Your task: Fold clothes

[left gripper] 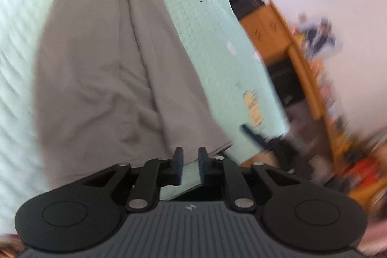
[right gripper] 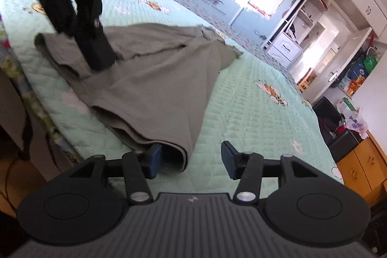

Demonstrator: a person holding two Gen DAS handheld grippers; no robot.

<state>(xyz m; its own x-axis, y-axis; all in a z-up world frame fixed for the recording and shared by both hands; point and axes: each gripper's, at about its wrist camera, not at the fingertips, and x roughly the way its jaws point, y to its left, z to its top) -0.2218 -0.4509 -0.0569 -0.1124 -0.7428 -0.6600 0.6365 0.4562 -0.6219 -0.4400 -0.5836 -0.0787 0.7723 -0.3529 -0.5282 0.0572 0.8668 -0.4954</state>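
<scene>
One grey garment (right gripper: 154,79) lengthwise along bed (right gripper: 254,113)

Garment (right gripper: 154,79) on bed (right gripper: 254,117), near its edge

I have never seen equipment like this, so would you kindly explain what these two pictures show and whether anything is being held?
Each picture comes from a camera mounted on a hand-held gripper, looking forward along its two fingers; a person carries one in each hand. The left view is blurred: the left gripper has its jaws slightly apart with nothing between them, above a grey garment. The right view shows the same garment lying partly folded on a bed with a pale green quilt. The right gripper is open, its left finger next to the garment's nearest folded corner. The left gripper also appears there, low over the garment. Neither is holding anything.
</scene>
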